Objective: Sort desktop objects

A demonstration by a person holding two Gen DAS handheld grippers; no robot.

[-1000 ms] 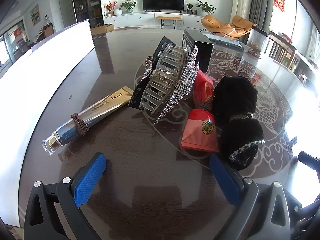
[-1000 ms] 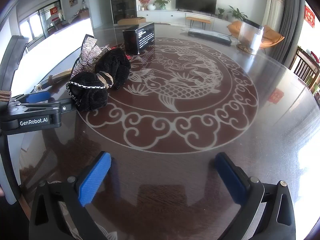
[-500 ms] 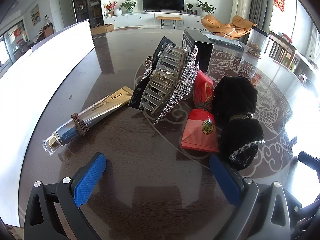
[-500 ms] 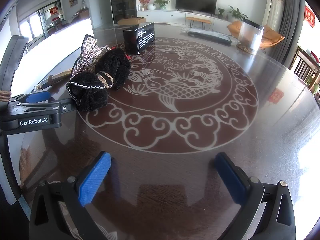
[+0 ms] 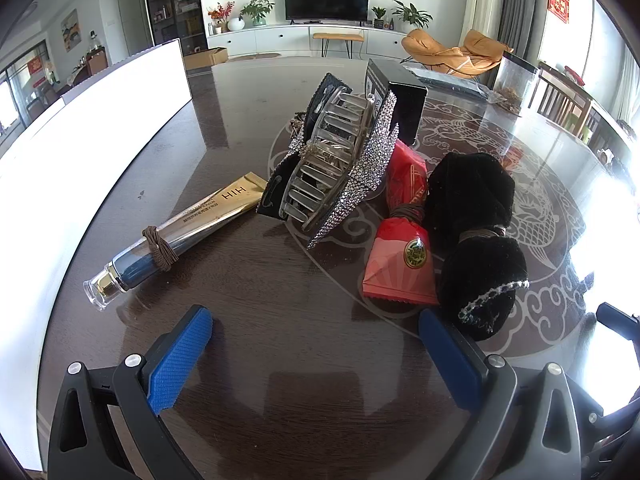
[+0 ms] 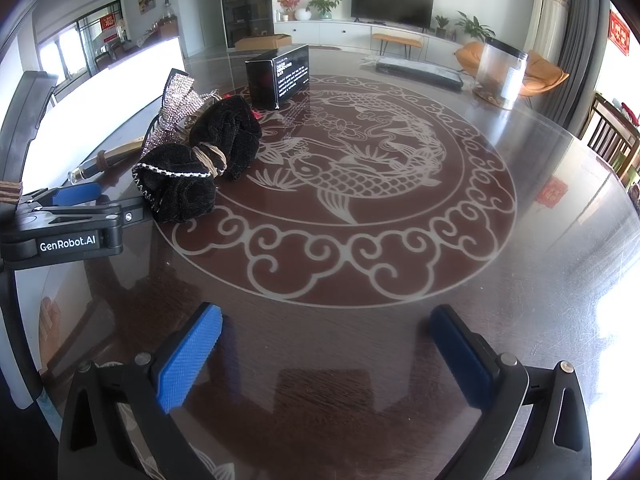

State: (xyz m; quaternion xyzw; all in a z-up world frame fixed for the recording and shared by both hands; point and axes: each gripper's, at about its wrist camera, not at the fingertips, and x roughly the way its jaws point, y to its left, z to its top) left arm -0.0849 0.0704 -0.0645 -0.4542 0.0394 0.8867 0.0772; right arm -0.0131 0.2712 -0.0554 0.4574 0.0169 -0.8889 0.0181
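Fingers on both sides gaping wide, holding nothing. Hovering unmoved since a second ago; sorting not begun. Black scrunchie lying at two o'clock.

Daylight from the right blows out the window side in both views, hard glare on the glossy counter, white panel overexposed, heavy fisheye bending and dark vignette at edges, centre sharp.

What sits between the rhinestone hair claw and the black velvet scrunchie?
The red packet, in the left wrist view, between the hair claw and the scrunchie.
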